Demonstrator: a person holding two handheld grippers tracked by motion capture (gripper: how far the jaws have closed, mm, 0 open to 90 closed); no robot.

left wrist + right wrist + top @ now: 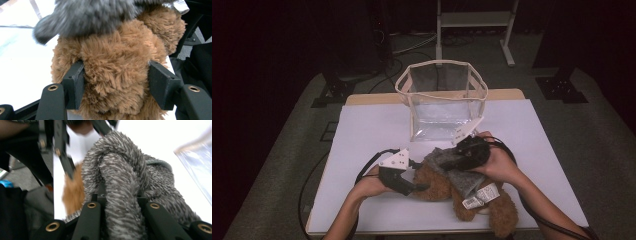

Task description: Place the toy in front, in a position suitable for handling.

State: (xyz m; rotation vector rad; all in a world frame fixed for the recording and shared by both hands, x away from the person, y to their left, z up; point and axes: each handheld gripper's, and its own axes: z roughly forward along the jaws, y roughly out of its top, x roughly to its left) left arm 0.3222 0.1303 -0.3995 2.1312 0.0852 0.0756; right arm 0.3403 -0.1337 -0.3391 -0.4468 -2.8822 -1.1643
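Note:
A brown plush toy (439, 184) lies at the front middle of the white table (372, 125), with a grey fuzzy garment (461, 176) draped over it and white tags (482, 195) hanging off. My left gripper (422, 187) comes in from the left, shut on the toy. In the left gripper view both pads (75, 85) press into the brown fur (115, 67), under the grey garment (92, 15). My right gripper (462, 150) sits above the toy, shut on a fold of the grey garment (120, 177). The brown fur (73, 192) shows behind that fold.
A clear plastic bag (442, 100) with a cream rim stands open just behind the toy at the table's middle; its wall (197, 167) is close to my right gripper. Cables trail off the front. Dark floor and stand legs lie beyond the table.

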